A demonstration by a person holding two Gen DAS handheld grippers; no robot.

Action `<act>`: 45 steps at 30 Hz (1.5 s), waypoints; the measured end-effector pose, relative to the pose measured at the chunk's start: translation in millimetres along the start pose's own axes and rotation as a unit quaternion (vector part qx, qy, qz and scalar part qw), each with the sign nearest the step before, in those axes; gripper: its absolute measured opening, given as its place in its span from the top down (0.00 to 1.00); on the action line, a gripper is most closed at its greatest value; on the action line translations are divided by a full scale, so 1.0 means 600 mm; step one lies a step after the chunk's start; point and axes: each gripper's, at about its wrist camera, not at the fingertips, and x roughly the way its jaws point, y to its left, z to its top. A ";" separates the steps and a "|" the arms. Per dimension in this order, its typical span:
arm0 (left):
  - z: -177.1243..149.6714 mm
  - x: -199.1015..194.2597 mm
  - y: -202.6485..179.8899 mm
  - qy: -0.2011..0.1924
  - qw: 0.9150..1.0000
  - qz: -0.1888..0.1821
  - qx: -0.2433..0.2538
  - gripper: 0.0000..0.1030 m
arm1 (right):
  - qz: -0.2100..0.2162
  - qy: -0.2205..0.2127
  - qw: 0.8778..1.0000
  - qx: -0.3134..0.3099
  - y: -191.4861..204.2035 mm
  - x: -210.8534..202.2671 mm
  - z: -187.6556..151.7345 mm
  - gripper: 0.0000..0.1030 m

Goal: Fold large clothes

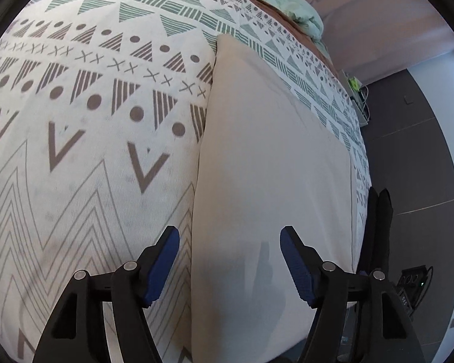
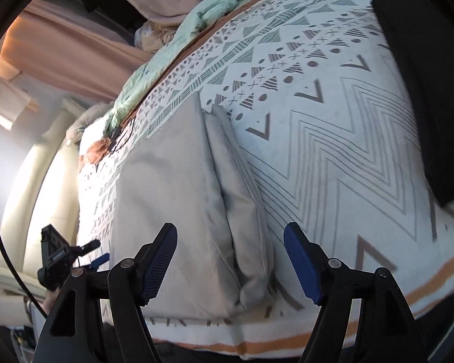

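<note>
Beige garment (image 1: 266,157) lies folded on the patterned bed cover (image 1: 84,139), along the bed's near edge, w/ one long side close to a side edge. Left gripper (image 1: 230,260) & right gripper (image 2: 230,260) hover above it, both w/ jaws apart, nothing between the pads.

Matt beige cloth garment (image 1: 266,157), woven patterned bedspread (image 1: 75,139), ribbed blue rubbery pads (image 1: 163,260), crumpled mint quilt (image 2: 154,69)
</note>
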 end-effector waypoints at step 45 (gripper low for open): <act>0.252 0.170 -0.016 -0.011 0.999 0.038 0.011 0.63 | 0.075 0.173 0.982 -0.015 0.054 0.339 0.242 0.68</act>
